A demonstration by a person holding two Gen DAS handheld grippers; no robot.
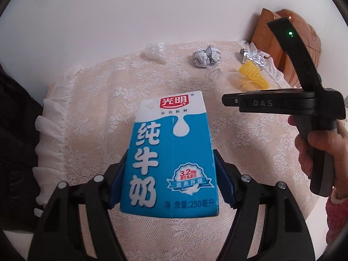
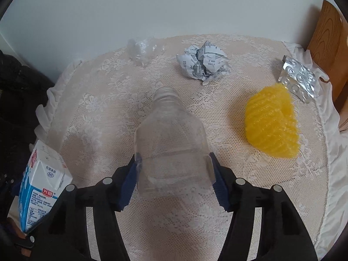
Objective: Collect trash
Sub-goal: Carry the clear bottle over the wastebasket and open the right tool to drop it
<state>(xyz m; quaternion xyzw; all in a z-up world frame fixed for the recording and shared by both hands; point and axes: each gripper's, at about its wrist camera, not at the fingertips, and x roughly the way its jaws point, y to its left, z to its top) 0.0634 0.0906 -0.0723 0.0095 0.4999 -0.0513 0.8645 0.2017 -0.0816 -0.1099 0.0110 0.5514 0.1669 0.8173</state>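
Left gripper point(image 1: 169, 174): blue pads clamped on both sides of a blue-and-white milk carton point(image 1: 171, 158), held above the table, top end pointing away.

Right gripper point(image 2: 174, 178): pads pressed on a clear plastic bottle point(image 2: 171, 143), uncapped neck pointing away; nothing visible inside it.

Table point(image 2: 250, 184): round, covered with a cream lace cloth with a white ruffled edge; plain white wall behind, wooden furniture point(image 2: 328, 43) at the far right.

Trash on the cloth: yellow foam net point(image 2: 271, 126) right of the bottle; silver pill blister pack point(image 2: 299, 79) just beyond it, touching or nearly so; crumpled printed paper point(image 2: 203, 64) at the far middle; crumpled clear plastic point(image 2: 143, 50) far left.

A hand point(image 1: 319, 150) grips the right gripper's handle.
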